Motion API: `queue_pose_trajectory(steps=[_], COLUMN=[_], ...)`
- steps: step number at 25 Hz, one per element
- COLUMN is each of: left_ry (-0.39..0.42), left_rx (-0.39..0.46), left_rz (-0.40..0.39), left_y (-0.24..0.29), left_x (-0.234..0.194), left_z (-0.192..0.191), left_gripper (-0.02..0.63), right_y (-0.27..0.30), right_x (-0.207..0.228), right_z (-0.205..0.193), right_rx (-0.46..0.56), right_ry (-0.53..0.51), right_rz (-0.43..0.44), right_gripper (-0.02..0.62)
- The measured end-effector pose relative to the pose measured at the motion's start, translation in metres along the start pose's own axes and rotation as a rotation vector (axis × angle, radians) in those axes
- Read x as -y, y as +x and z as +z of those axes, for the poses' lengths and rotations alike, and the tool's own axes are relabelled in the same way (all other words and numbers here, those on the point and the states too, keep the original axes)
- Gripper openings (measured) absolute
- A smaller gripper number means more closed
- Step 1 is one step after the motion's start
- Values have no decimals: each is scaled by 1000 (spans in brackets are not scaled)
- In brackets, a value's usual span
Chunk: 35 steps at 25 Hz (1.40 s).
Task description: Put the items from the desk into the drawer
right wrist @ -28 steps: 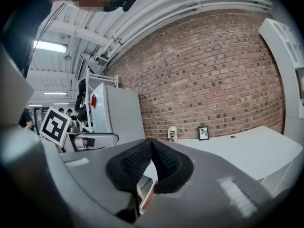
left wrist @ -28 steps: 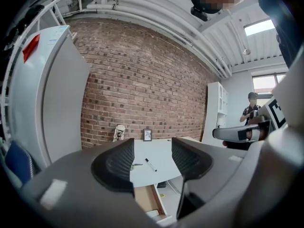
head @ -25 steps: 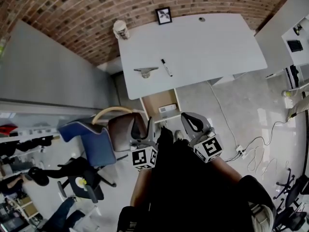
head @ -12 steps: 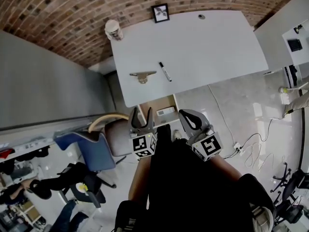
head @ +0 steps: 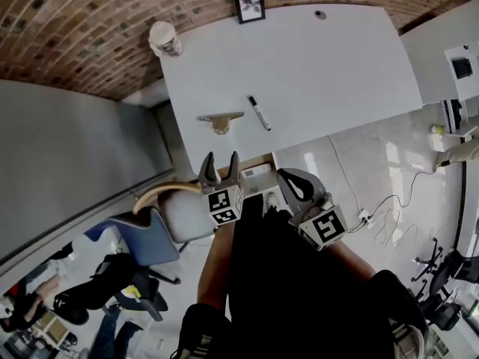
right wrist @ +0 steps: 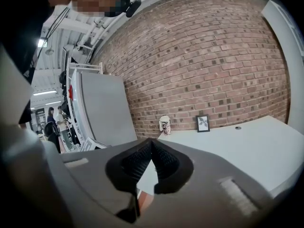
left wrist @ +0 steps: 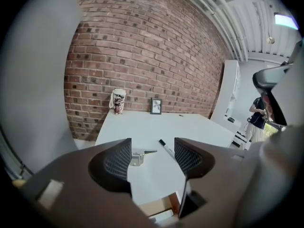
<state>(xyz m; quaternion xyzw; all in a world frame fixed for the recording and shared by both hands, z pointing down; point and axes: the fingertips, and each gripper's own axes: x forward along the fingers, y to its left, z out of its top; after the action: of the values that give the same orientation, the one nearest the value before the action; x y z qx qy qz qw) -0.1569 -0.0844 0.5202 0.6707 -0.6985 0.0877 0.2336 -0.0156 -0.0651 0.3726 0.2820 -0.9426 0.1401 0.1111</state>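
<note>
On the white desk [head: 314, 73] lie a black-and-white marker [head: 259, 113] and a small metal clip-like tool [head: 220, 120]. In the left gripper view the marker [left wrist: 166, 148] and the tool [left wrist: 138, 156] show between the jaws, farther off. A drawer [head: 257, 167] stands open under the desk's front edge, with a white item inside. My left gripper [head: 220, 159] is open and empty, held in front of the desk edge near the drawer. My right gripper [head: 290, 179] is shut on nothing, just right of the drawer. The left gripper [left wrist: 152, 158] and right gripper [right wrist: 152, 148] both point at the desk.
A patterned paper cup [head: 165, 38] and a small picture frame [head: 249, 6] stand at the desk's back edge by the brick wall. A chair [head: 183, 212] sits left of the drawer. Cables [head: 374, 208] trail on the floor at the right. A grey partition [head: 67, 155] stands on the left.
The desk has drawn nearer in the head view. My left gripper has risen and moved forward to the desk's front edge; the right gripper has hardly moved.
</note>
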Motion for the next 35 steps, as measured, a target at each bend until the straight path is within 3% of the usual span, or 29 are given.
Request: queue_pose_trajectory(steps=[18, 26, 31, 35], left_ry=[-6, 5, 26, 32], left_rx=[-245, -273, -279, -269], left_rz=[33, 67, 88, 86], left_y=[126, 148, 152, 150], left_x=[-45, -55, -57, -56], left_z=[-79, -87, -91, -92], left_gripper=[353, 355, 295, 302], right_y=[57, 57, 51, 42], right_x=[35, 43, 46, 46], right_z=[-21, -27, -29, -30], right_rx=[-94, -108, -94, -88], right_ry=[80, 98, 99, 98], right_rz=[-56, -81, -96, -104], right_gripper=[5, 5, 5, 5])
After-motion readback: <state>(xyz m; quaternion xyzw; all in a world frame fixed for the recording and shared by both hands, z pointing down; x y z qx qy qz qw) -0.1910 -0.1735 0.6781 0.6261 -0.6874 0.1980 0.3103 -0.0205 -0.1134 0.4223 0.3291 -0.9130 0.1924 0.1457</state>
